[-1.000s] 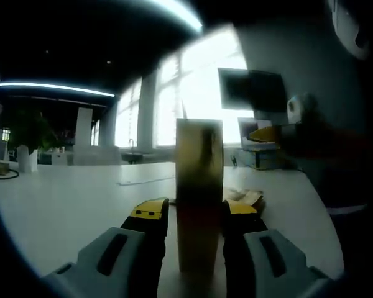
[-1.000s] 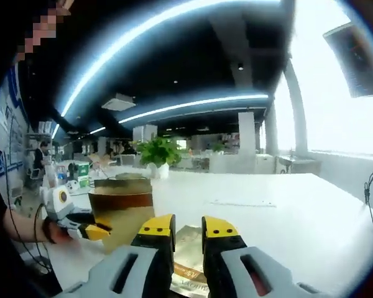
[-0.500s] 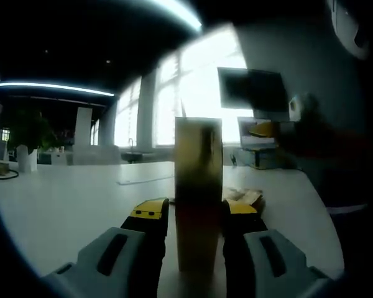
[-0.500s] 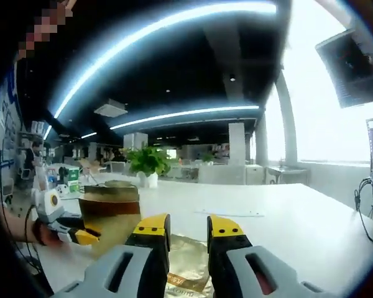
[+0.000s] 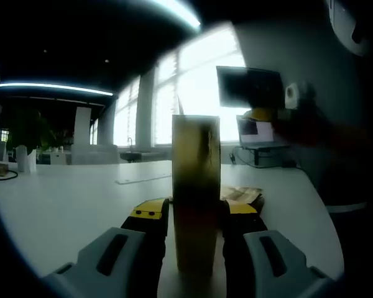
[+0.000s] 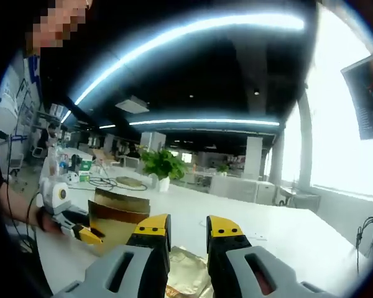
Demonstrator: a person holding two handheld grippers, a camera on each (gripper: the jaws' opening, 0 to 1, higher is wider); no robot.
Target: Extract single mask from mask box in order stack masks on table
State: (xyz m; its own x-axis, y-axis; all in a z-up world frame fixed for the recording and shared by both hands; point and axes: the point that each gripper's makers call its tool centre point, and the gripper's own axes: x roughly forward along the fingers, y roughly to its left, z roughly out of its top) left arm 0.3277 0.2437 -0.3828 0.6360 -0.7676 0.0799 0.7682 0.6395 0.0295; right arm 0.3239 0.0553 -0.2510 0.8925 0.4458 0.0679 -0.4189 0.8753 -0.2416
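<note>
While our left gripper clamps the upright mask box on the white table, our right gripper hangs empty, jaws parted, above what seem stacked masks at six o'clock; next, reach back to the box.

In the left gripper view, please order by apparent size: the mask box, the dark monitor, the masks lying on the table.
1. mask box, largest, but it sits between the left gripper jaws, close to the camera, which enlarges it.
2. dark monitor.
3. masks on the table, partly hidden behind the box, so true extent is unsure.
</note>
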